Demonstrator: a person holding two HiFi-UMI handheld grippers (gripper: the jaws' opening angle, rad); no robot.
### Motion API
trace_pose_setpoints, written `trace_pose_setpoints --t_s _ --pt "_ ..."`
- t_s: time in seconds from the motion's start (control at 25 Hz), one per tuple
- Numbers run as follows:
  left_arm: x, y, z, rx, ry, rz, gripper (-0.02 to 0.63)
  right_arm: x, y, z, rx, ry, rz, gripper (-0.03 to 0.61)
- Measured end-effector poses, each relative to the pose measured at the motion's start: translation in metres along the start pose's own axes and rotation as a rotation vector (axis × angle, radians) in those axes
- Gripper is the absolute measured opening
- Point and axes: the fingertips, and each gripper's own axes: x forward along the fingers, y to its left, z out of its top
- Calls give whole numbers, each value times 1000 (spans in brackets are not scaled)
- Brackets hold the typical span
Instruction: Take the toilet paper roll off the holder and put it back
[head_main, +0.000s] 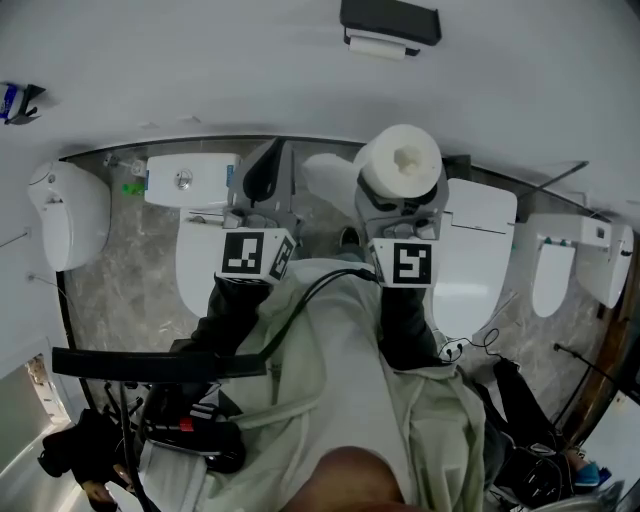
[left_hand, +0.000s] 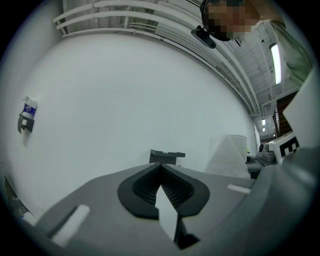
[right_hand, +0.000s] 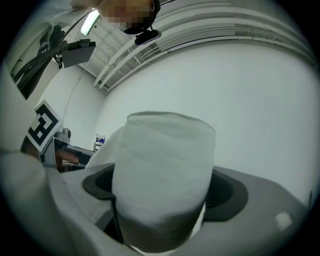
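The white toilet paper roll stands upright between the jaws of my right gripper, which is shut on it; a loose sheet hangs off its left side. In the right gripper view the roll fills the space between the dark pads. The black holder is fixed on the white wall above and beyond the roll, apart from it. My left gripper sits left of the roll, jaw tips touching and nothing in them. In the left gripper view the holder shows just past the tips, with the roll to the right.
Below are white toilets on a grey marbled floor, with more white fixtures at far left and far right. A small blue-and-white item hangs on the wall at left. Black bags and cables lie near my feet.
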Motion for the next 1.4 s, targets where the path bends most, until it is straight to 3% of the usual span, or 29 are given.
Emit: trace_pose_setpoints --t_s 1.4 --pt "-2 -5 -9 -22 13 0 6 0 -1 -5 6 9 -3 506"
